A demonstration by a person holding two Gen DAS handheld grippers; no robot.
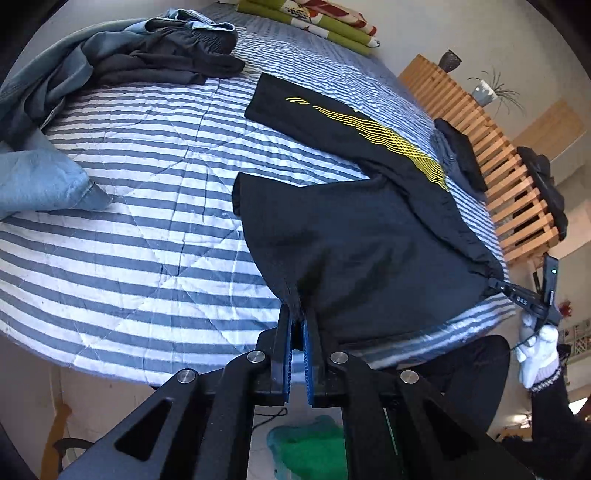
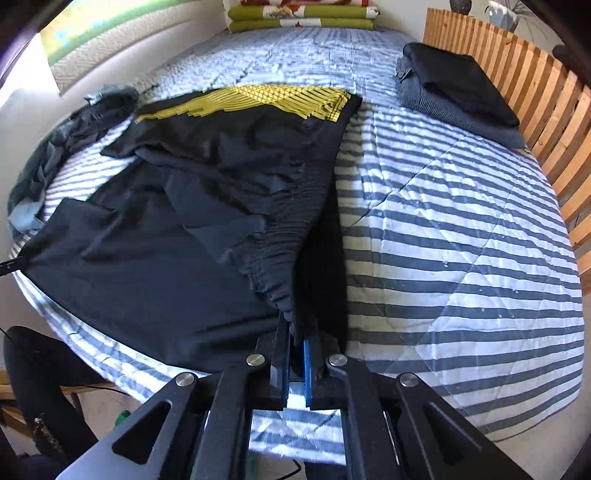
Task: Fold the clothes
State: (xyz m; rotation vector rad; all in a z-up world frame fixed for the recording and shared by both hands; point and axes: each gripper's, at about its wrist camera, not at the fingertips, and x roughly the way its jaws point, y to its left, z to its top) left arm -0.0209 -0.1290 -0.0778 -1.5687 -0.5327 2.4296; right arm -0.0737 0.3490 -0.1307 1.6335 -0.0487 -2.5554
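Observation:
A black T-shirt (image 1: 354,236) with a yellow line print (image 1: 388,136) lies on the striped bed quilt (image 1: 147,229). My left gripper (image 1: 297,314) is shut on its near hem corner at the bed's edge. In the left wrist view the right gripper (image 1: 521,295) pinches the shirt's other corner far right, held by a white-gloved hand (image 1: 537,350). In the right wrist view the same shirt (image 2: 192,221) spreads leftward, its print (image 2: 258,101) at the far end, and my right gripper (image 2: 297,328) is shut on bunched hem fabric.
A heap of unfolded blue and black clothes (image 1: 110,62) sits at the far left of the bed. Folded dark garments (image 2: 458,85) are stacked by the wooden slat headboard (image 2: 535,88). Folded green bedding (image 2: 303,16) lies at the far end. Something green (image 1: 314,446) lies on the floor below.

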